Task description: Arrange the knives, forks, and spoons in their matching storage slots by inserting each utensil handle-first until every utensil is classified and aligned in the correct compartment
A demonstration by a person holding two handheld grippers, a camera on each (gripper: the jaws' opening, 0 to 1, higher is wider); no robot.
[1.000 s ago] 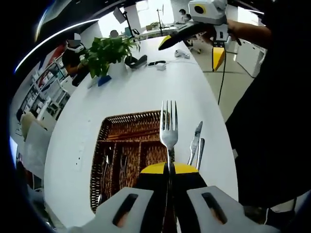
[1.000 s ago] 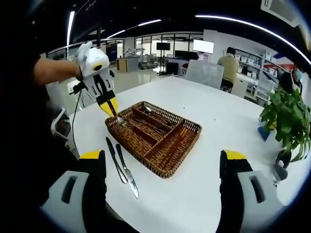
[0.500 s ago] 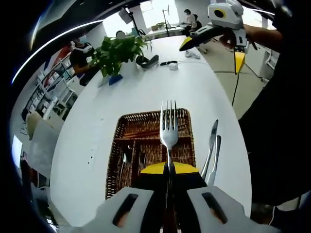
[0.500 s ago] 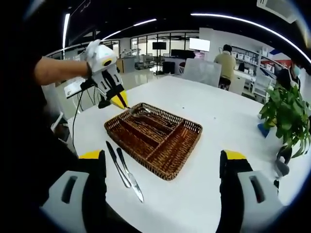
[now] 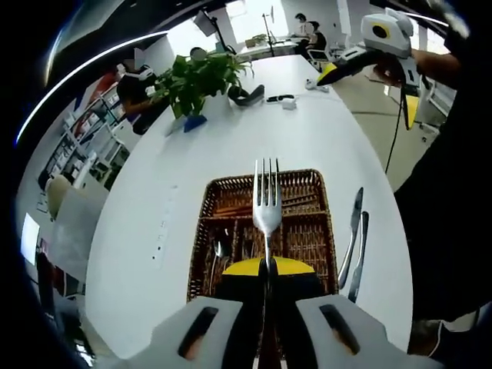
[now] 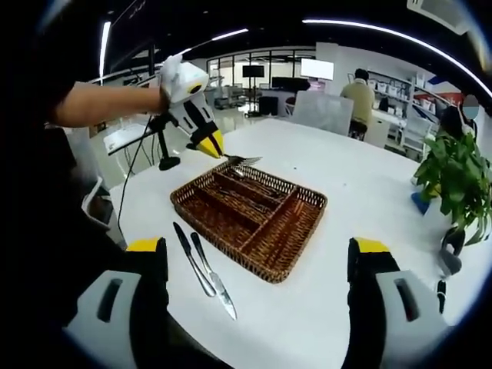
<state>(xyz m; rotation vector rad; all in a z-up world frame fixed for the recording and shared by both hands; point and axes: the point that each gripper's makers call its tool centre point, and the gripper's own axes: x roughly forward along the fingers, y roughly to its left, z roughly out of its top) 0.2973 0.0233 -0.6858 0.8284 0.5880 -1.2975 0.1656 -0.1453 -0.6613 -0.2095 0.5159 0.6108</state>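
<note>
Left gripper view: left gripper [image 5: 267,269] clenched on fork [image 5: 267,204], tines toward 12 o'clock, above wicker tray [image 5: 301,231] on white desk [image 5: 231,146]. Spoon [image 5: 217,250] lies in tray. Two knives [image 5: 355,242] on desk at 3 o'clock of tray. Potted plant [image 5: 204,73] at 11 o'clock.

Right gripper view: right gripper [image 6: 257,265] released, jaws wide apart, nothing between. Left gripper [image 6: 209,144] at 11 o'clock holds fork [image 6: 242,161] over tray [image 6: 250,215] far edge. Knives [image 6: 206,265] at 7 o'clock of tray.

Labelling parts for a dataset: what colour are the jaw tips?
Yellow, on the left gripper holding the fork; best in the left gripper view.
</note>
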